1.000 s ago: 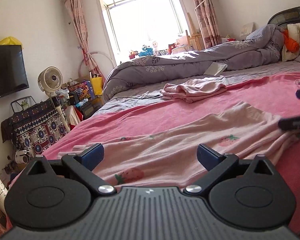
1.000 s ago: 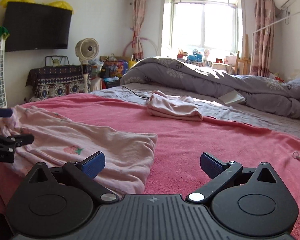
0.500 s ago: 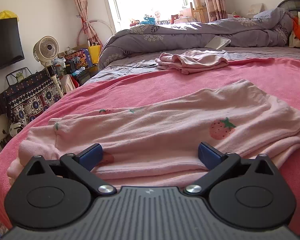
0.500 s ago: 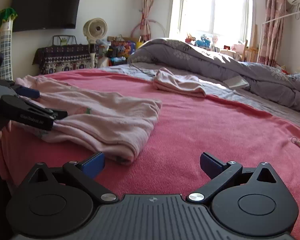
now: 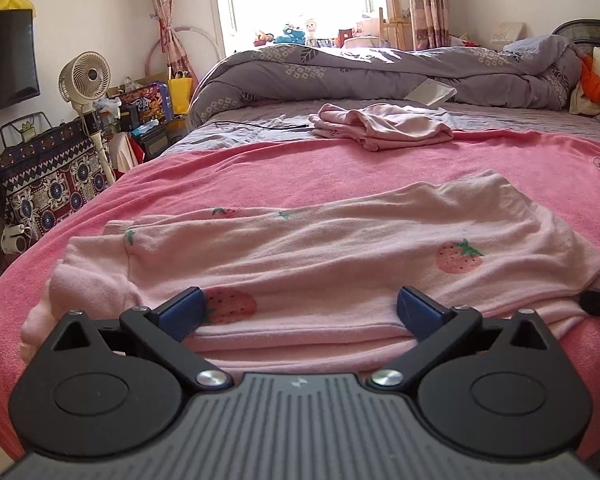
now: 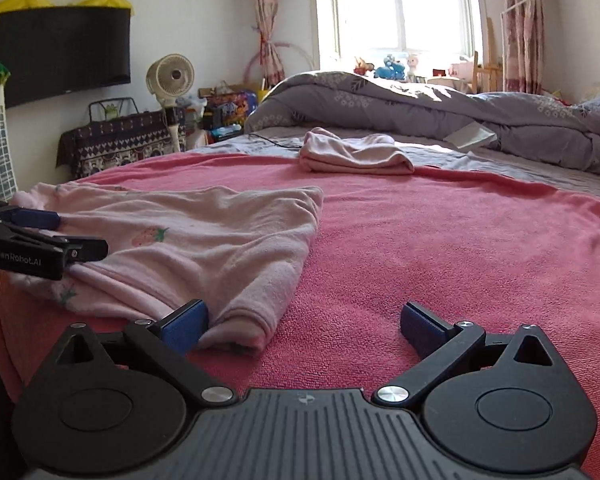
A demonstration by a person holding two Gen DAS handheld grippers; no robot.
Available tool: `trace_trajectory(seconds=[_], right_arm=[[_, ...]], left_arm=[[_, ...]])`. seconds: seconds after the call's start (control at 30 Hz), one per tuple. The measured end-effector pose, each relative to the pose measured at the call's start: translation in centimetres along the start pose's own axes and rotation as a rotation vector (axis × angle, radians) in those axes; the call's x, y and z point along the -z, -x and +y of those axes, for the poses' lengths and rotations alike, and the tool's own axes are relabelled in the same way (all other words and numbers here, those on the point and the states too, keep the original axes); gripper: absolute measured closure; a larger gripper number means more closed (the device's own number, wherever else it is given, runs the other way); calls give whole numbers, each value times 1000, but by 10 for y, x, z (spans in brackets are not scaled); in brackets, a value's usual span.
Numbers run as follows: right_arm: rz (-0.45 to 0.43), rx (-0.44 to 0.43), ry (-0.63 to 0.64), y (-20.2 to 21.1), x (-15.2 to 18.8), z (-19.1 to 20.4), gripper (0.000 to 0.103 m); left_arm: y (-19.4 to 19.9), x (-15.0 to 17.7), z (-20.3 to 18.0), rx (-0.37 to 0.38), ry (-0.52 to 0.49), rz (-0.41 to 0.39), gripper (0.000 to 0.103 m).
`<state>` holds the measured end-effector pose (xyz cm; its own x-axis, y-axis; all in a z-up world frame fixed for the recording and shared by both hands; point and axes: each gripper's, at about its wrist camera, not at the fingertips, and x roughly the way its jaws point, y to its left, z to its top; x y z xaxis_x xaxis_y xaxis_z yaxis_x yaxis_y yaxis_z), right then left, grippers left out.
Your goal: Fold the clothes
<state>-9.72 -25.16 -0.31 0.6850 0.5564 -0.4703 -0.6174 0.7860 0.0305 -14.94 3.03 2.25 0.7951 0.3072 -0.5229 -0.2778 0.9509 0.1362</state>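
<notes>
Step in hand: both grippers lined up at the near edge of the pale pink strawberry-print cotton garment (image 5: pixel 340 248), about to pick up for a fold. It lies flat, already doubled in layers, on the pink terry blanket (image 5: pixel 340 168) covering the bed, at 12 o'clock just ahead of the left gripper (image 5: pixel 300 308). Its long axis runs 9 to 3 o'clock across the left view, with a bunched end at 9 and a wider, squarer end at 3; which end is waist or hem I cannot tell. Left jaws are wide open, empty, straddling the near folded edge. The right gripper (image 6: pixel 302 322) is also wide open, empty, its left finger touching the garment's near corner at 10 o'clock. Next move likely calls for pushing both sets of jaws over the layered edge, closing through all layers, then lifting evenly and carrying toward 12 o'clock. A second folded pink garment (image 5: pixel 380 126) sits well apart at 12, near the grey floral duvet (image 5: pixel 380 72).
</notes>
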Motion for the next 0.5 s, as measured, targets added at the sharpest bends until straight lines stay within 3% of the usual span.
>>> trace_trajectory(seconds=[0.1,0.17,0.27,0.33,0.4,0.43,0.5], right_arm=[[42,-25,90,11,1,2,0],[55,-61,89,19,-7,0,0],[-57,-136,35,30,-23,-1,0],[-154,-128,-9,27,-36,4,0],[-183,-99,-29,10,-42,11,0],[-150,-75,-27,-4,-41,14,0],[17,-41,7,-36,-27,22,0]], left_arm=[[6,-2,9,-67,1,9,0],[15,-5,16,-66,15,-9,1],[22,-14,20,-39,37,-50,0],[15,-20,16,-55,16,-61,0],[-1,-16,12,-111,-36,-24,0],[-9,-10,12,-147,-71,0,0],[-12,4,20,-172,-105,-12,0]])
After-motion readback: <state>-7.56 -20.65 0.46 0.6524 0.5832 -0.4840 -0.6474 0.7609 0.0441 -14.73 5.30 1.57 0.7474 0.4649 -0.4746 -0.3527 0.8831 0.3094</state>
